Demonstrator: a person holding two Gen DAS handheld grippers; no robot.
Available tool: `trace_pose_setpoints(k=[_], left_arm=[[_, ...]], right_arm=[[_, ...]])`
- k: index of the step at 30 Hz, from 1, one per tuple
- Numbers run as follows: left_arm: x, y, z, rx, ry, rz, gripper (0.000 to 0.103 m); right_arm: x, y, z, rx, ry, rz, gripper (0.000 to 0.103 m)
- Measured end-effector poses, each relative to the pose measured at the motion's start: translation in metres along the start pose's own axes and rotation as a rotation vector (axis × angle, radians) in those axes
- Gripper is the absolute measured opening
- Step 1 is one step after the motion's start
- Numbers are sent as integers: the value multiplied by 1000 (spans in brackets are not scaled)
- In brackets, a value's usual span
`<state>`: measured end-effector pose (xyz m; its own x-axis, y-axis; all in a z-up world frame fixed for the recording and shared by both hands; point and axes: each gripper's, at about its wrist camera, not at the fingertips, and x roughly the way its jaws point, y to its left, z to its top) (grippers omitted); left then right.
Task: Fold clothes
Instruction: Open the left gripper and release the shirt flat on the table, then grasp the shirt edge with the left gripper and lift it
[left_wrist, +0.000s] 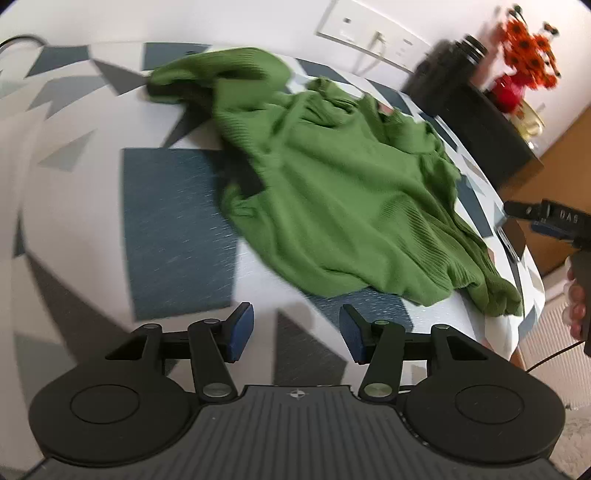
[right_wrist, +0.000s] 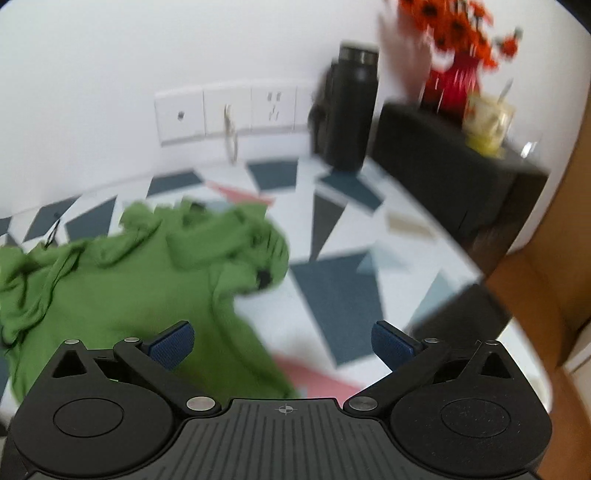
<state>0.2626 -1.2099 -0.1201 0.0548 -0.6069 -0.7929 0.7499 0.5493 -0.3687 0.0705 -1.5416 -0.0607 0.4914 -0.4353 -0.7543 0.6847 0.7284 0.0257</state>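
Green ribbed sweater (left_wrist: 343, 199) lay crumpled on the tabletop (left_wrist: 177, 229), which carried a white cloth patterned with grey, blue and pink shapes; in the left wrist view its long axis ran diagonally from a sleeve bunched at the far left, near the wall, down to a hem draped at the near right edge of the tabletop; the fabric was wrinkled and partly folded over itself. Left tool (left_wrist: 296, 335) hovered just short of the sweater with its blue-padded fingers apart and nothing between them; open patterned cloth lay on its left side. Right tool (right_wrist: 282, 345) also had its fingers spread wide and empty, with its left finger over the sweater (right_wrist: 122, 288) and bare tabletop (right_wrist: 343, 295) ahead and to the right. Black bottle (right_wrist: 351, 110) stood by the wall near the sockets (right_wrist: 225, 114); a red vase (right_wrist: 452, 83) of orange flowers and a glass jar (right_wrist: 487, 123), contents unclear, sat on a dark box (right_wrist: 443, 173); the view was blurred.
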Motion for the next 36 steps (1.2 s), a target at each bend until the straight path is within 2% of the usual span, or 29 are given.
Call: trace_pose_setpoints(k=[5, 10, 12, 13, 15, 17, 20, 24, 28, 32, 36], left_arm=[[15, -22, 9, 115, 9, 28, 52], [26, -23, 21, 101, -18, 29, 50], [30, -21, 26, 76, -28, 28, 18], [32, -19, 28, 61, -34, 26, 12], [32, -11, 31, -3, -47, -1, 9], [27, -11, 33, -11, -79, -16, 9], [14, -18, 33, 28, -128, -13, 8], [-9, -15, 35, -9, -202, -14, 8], [-34, -8, 41, -47, -283, -2, 8], [-51, -3, 45, -58, -322, 10, 4], [-60, 5, 39, -71, -325, 32, 3]], right_arm=[[11, -7, -25, -12, 89, 26, 102], [7, -6, -42, -71, 120, 45, 102], [5, -5, -49, -95, 133, 53, 102], [4, -5, -52, -107, 139, 57, 102], [4, -6, -58, -123, 152, 61, 102], [4, -10, -61, -120, 159, 63, 99], [5, -16, -63, -114, 161, 65, 95], [8, -25, -61, -69, 160, 73, 94], [13, -29, -57, -25, 166, 100, 84], [18, -26, -56, -13, 173, 121, 78], [21, -23, -56, -17, 185, 141, 75]])
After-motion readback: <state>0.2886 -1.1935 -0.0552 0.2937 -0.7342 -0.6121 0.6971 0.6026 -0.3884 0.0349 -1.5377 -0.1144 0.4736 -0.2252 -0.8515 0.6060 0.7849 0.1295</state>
